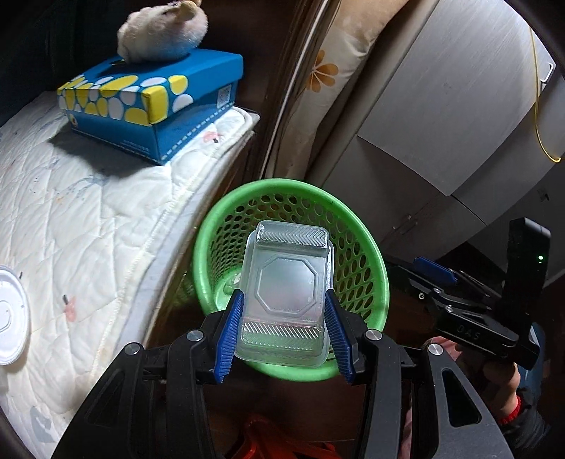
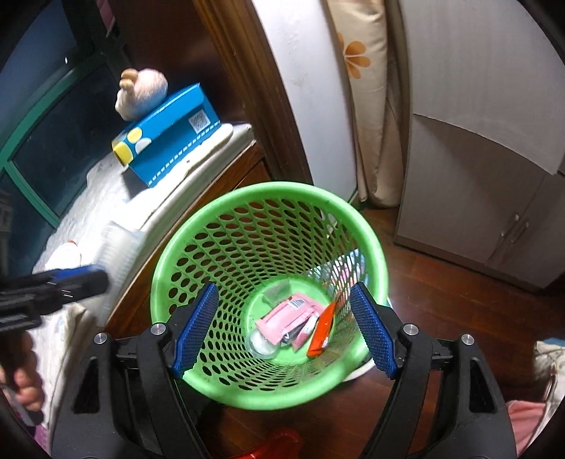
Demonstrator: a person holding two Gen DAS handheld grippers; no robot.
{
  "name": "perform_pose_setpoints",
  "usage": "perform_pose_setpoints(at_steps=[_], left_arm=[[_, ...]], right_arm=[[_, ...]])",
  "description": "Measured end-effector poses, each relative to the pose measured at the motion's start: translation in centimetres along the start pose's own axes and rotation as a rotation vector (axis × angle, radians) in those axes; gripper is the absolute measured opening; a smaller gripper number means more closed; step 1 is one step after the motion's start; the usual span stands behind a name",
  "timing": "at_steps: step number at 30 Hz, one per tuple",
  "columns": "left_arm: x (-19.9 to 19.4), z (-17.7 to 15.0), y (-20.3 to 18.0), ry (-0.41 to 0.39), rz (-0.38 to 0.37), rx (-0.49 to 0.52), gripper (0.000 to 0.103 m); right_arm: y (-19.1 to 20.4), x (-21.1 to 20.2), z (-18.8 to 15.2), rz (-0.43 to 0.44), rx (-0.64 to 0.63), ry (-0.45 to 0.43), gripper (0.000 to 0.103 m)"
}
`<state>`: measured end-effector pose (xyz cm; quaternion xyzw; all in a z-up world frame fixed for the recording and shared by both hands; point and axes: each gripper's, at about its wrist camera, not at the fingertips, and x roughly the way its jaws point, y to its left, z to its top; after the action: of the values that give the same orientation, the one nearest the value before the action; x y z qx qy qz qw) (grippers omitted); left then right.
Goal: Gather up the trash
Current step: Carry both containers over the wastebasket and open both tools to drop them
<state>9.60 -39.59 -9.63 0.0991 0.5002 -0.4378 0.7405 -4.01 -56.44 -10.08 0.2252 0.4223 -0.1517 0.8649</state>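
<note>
1. The left gripper is clamped on a clear plastic tray; both blue pads press its long sides near the close end.
2. The tray hangs over the mouth of the green bin, flat side facing the left wrist camera, its far end reaching across the opening.
3. The right gripper is spread wide and holds nothing; its pads sit over opposite sides of the bin's rim in the right wrist view. Whether they touch the rim cannot be told.
4. In the bin's bottom lie a pink packet, an orange wrapper and a small clear cup, bunched together.
5. The bin stands on a wooden floor, just beside the edge of a white quilted mattress.
6. On the mattress sits a blue tissue box with a plush toy on top, well apart from the bin.
7. A white lid lies on the mattress at the left edge of the left wrist view.
8. A grey cabinet stands beyond the bin.
</note>
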Motion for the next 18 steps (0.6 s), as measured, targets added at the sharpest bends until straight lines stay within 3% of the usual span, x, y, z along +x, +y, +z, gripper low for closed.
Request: perform_pose_setpoints(at_steps=[10,13,18], left_arm=[[3.9,0.3,-1.4,0.067,0.001,0.005,0.046],[4.1,0.4,-1.3,0.064,-0.006,-0.007,0.057],[3.7,0.2,-1.0,0.046,-0.014,-0.021,0.058]], right_arm=[[-1.7,-1.1,-0.7,0.014,0.06,-0.011,0.077],[-2.0,-1.2,-0.9,0.012,0.072,-0.013,0.077],[-2.1,-1.5,-1.1,0.016,0.086,-0.016,0.077]])
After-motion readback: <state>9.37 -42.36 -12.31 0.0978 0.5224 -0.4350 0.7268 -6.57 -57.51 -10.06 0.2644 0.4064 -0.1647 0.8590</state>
